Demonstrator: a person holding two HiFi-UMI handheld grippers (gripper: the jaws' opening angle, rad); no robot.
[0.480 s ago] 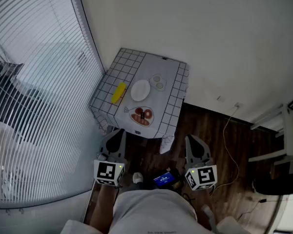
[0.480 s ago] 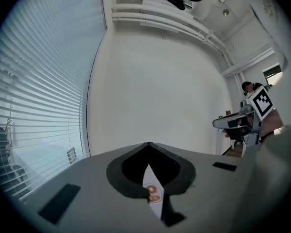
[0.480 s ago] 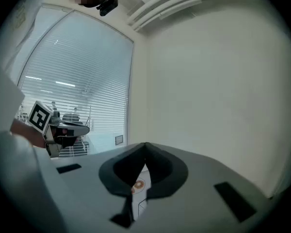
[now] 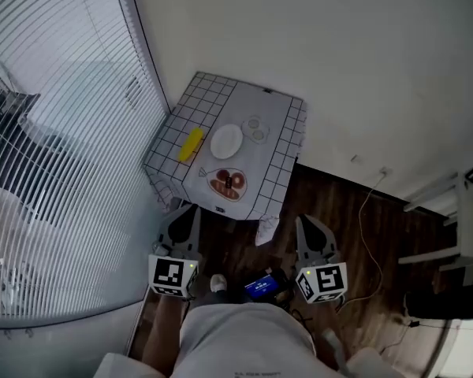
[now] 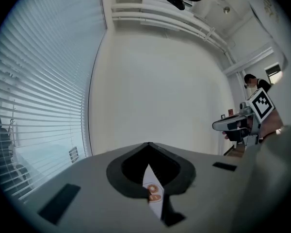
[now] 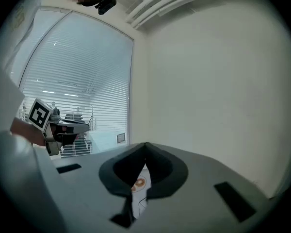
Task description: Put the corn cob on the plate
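Observation:
A yellow corn cob [image 4: 191,144] lies on the left part of a small table [image 4: 282,144] covered by a checked cloth. Just right of the cob sits an empty white plate [image 4: 227,141]. Both grippers hang over the wooden floor, well short of the table. My left gripper [image 4: 188,210] and my right gripper [image 4: 306,221] are shut with nothing held. In the left gripper view the left gripper [image 5: 149,165] has its jaws together, with only a sliver of table showing past them. The right gripper [image 6: 144,165] looks the same in its own view.
An oval dish with red food [image 4: 228,184] sits at the table's near edge and two small round dishes [image 4: 256,129] at its far side. Window blinds [image 4: 55,132] run along the left. A cable [image 4: 369,211] lies on the floor, and white furniture [image 4: 467,211] stands at right.
The head view has shifted a little, so the table sits slightly higher in the picture. Both grippers stay shut and low in front of the person.

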